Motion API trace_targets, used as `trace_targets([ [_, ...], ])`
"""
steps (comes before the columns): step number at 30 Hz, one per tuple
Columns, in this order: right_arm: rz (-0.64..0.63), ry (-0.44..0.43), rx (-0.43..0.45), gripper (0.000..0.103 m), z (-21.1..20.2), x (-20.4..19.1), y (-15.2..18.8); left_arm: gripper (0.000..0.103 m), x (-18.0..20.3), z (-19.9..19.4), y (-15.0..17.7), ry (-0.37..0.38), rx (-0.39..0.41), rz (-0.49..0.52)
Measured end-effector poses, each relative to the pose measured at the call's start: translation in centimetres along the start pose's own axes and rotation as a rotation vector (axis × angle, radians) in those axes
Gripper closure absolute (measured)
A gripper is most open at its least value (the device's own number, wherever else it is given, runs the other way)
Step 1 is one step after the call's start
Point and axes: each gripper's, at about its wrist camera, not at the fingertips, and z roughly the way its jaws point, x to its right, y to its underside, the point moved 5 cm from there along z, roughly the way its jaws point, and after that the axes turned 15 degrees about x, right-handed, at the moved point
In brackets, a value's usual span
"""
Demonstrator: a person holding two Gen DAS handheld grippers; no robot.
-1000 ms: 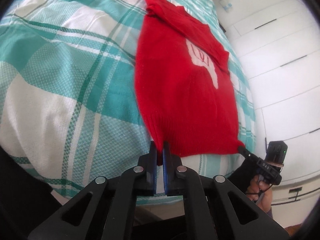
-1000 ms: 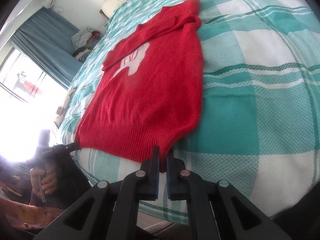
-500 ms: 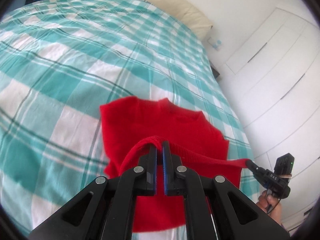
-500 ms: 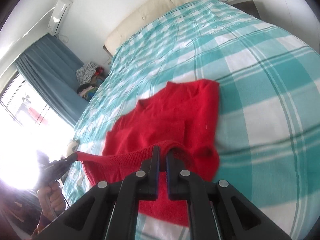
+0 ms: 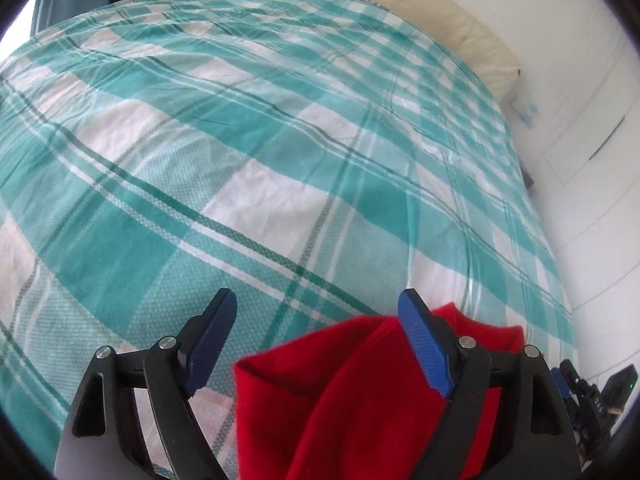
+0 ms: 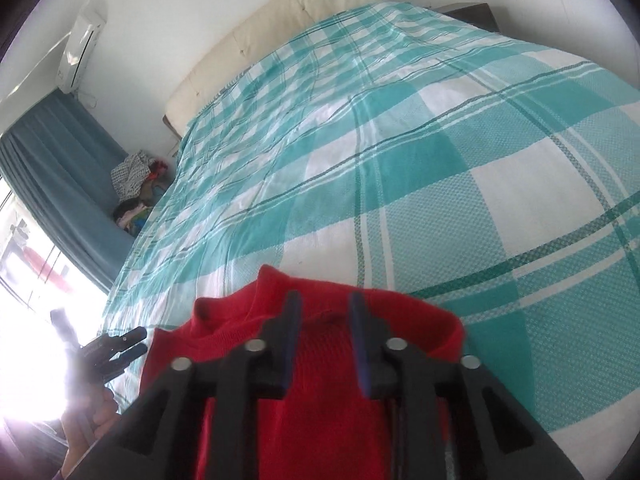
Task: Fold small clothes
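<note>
Both grippers letting go. My left gripper (image 5: pixel 316 340) is opening, jaws wide apart, no pad on cloth. My right gripper (image 6: pixel 324 336) is opening too, narrower gap, pads look clear. The sweater (image 5: pixel 360 392) lies folded on the bed (image 5: pixel 280 140) at its near edge, right under both grippers, folded edge running from one to the other. Neither hand clearly nearer. Beyond it, bare plaid bedspread up to the headboard (image 6: pixel 280 28). Next fold probably crosswise.

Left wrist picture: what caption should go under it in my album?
Left claw opening above a red sweater folded on the teal-and-white checked bedspread.
</note>
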Motion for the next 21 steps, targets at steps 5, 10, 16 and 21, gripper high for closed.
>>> trace_targets([
  [5, -0.077, -0.009, 0.017, 0.057, -3.7, -0.6, -0.2, 0.018, -1.3, -3.7, 0.6, -0.006, -0.001, 0.093],
  [10, -0.239, -0.014, -0.015, 0.056, -9.7, -1.4, 4.7, 0.013, -1.7, -10.7, 5.8, -0.028, -0.020, 0.302],
  [16, -0.389, 0.006, -0.057, 0.039, -15.8, -1.0, 11.8, 0.008, -2.6, -17.1, 12.5, -0.067, -0.005, 0.408],
  [21, -0.371, 0.029, -0.071, 0.039, -18.2, -0.3, 14.0, 0.008, -3.9, -17.2, 14.4, -0.118, 0.013, 0.379],
])
